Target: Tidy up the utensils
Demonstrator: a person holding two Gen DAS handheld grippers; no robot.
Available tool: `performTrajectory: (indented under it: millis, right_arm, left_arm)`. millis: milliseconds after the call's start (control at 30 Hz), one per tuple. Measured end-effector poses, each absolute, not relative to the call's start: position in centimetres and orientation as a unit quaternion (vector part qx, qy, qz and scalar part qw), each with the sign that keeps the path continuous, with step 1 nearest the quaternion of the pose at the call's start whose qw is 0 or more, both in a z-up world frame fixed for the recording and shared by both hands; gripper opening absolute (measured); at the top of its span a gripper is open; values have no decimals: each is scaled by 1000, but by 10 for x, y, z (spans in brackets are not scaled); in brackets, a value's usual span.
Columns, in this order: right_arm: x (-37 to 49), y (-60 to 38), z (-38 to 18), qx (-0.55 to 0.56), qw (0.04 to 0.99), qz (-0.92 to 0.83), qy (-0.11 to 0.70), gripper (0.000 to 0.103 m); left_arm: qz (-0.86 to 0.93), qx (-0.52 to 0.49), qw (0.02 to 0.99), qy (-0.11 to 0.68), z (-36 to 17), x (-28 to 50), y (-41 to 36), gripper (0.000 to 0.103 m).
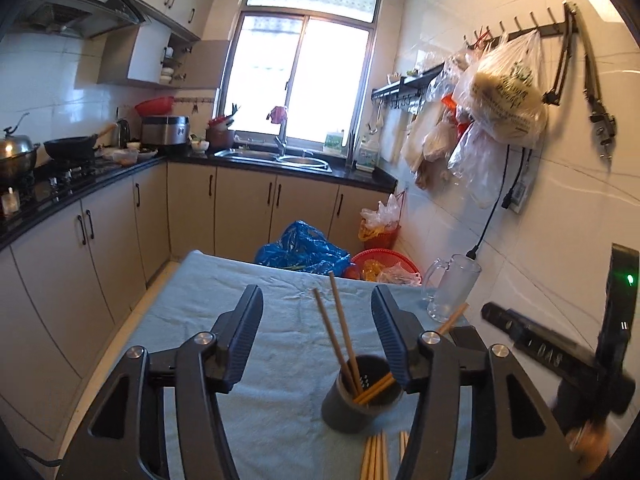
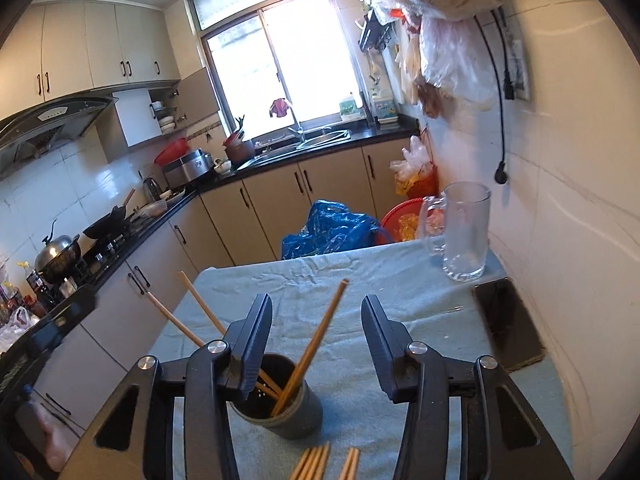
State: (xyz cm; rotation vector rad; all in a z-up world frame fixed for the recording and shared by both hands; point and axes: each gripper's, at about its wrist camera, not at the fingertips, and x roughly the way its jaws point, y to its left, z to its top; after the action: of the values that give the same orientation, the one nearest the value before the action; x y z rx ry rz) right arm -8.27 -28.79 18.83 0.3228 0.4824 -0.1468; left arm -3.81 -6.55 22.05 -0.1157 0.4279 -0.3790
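Hovering: both claws (image 1: pixel 318 328) (image 2: pixel 316 334) half-open, empty | loose chopsticks (image 1: pixel 376 456) cut off

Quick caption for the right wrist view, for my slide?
Open right gripper above dark holder with chopsticks; more lie on blue cloth.

The loose chopsticks (image 1: pixel 376 458) near the holder (image 1: pixel 360 396) are cut off by the bottom edge. The right gripper (image 1: pixel 552 344), seen from the left wrist, is blurred. The holder's left rim is hidden by a finger (image 2: pixel 252 344).

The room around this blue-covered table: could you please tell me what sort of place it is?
A lived-in home kitchen, most likely: a wok sits on the gas stove, and there is a sink under the window.
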Motion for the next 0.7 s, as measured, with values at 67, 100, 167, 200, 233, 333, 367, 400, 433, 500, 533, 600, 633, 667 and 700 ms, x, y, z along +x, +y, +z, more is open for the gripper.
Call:
performTrajectory:
  millis: [67,100,167,200,233,333,367,400,433,500,533,600,633,667,700]
  right_arm:
    - [-102,-291,197,154,957,-79,231,60]
    - [-110,-291,200,150,958,-83,230,64]
    - [-127,-292,206,140,959,-87,232,67]
    - [-134,-291,207,134,958,-90,238,69]
    - [-141,-292,207,127,957,-91,244,71]
    - [-164,-295,200,113,953,-90,267,78]
    - [-172,-296,192,107,948,-90,285,79]
    - [-178,-296,183,106,944,-89,300,79]
    - [-183,-296,173,108,939,-85,316,79]
    - [-191,-296,148,117,928,-78,346,79]
    - [-195,-295,135,124,922,-75,359,79]
    - [-198,-295,111,138,911,-64,383,79]
    - [-199,-294,95,146,904,-55,397,79]
    - [-200,-292,85,151,901,-50,404,79]
    - [-201,-290,74,155,897,-43,413,78]
  left_arm:
    - [-184,-58,960,204,224,-57,-50,60]
    - [-181,-60,961,202,224,-66,-43,62]
    - [-177,-63,962,201,223,-82,-29,63]
    - [-176,-60,961,203,220,-91,-23,64]
    - [-175,-56,961,207,217,-97,-19,65]
    - [-179,-47,957,223,201,-113,-11,65]
    - [-181,-44,954,234,194,-114,-11,65]
    - [-184,-44,950,247,186,-115,-11,65]
    - [-193,-46,943,266,174,-115,-12,65]
    - [-215,-52,928,299,153,-113,-17,65]
    - [-224,-52,920,318,141,-111,-21,64]
    - [-247,-46,901,353,118,-109,-34,53]
    - [-258,-35,891,372,106,-107,-43,41]
    - [-265,-24,883,386,95,-106,-51,37]
    - [-275,-11,875,399,85,-104,-62,35]
